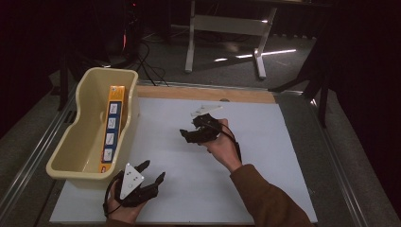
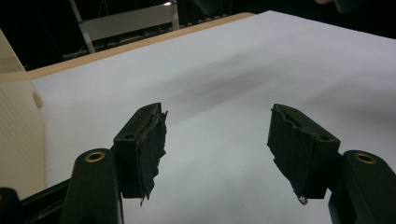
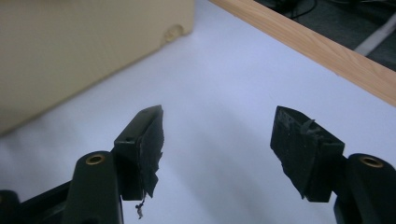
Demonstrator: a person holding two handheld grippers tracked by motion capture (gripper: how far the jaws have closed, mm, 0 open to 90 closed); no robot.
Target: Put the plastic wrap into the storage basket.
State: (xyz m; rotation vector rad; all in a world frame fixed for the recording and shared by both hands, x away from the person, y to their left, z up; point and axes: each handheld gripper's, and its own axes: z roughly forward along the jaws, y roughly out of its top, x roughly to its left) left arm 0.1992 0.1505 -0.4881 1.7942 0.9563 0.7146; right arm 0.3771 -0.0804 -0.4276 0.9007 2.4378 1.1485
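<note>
Both tongs stand open and empty. Right tongs [image 1: 189, 133], carried in the person's hand over the middle of the white surface [image 1: 265, 156], point toward the cream tub [image 1: 71, 156] that sits off to their left; in the right gripper view the tub's wall [image 3: 70, 51] rises just ahead and to the left of the black jaws, with bare surface between them and nothing touching the pads. Left tongs [image 1: 152, 172] rest low near the front edge of the surface, just beside the tub's near corner, jaws spread wide and aimed across the bare white sheet [image 2: 224, 93], with the tub's ribbed side [image 2: 16, 140] close on their left.

An orange and blue box [image 1: 112, 127] lies lengthwise inside the tub, leaning along the wall nearer the tongs, one end toward the far rim. My reading is that it is the thing in hand: it sits where neither pair of tongs touches it. The right pair's spread jaws look ready either for a reach into the tub or for coming away from it; the left pair seems parked to steady the tub if needed.
</note>
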